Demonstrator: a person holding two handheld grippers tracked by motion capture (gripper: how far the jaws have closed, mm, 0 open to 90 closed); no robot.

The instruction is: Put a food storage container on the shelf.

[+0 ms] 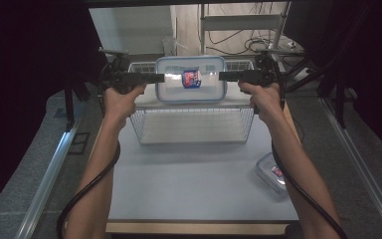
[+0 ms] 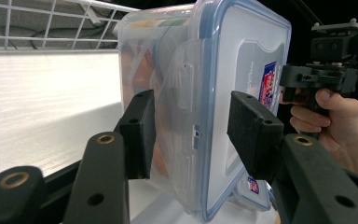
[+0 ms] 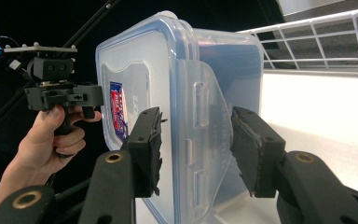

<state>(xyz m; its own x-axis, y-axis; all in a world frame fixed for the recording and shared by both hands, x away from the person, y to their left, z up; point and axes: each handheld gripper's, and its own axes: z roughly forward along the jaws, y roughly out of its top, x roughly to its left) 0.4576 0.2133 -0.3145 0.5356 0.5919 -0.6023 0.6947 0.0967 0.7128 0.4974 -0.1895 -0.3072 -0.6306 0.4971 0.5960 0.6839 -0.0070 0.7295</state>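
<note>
Above the white wire basket point(image 1: 194, 124), at the far end of the bench point(image 1: 194, 189): one clear plastic container point(image 1: 191, 79) with a blue-rimmed snap lid and a red-and-blue label, carried level between two tools. Left hand-held gripper point(image 1: 161, 77) at its left edge, right hand-held gripper point(image 1: 222, 76) at its right edge; taking it from opposite sides likely keeps the wide box from tipping as it goes into or out of the basket. Left hand-held gripper point(image 2: 191, 133): jaws part open, straddling a side latch, pads near or just touching the rim; firm contact cannot be told. Right hand-held gripper point(image 3: 196, 149): jaws likewise part open around the opposite latch, grip not certain. Second item: a smaller lidded container point(image 1: 272, 174) with similar label, resting near the right edge of the bench, beside the person's right forearm.
</note>
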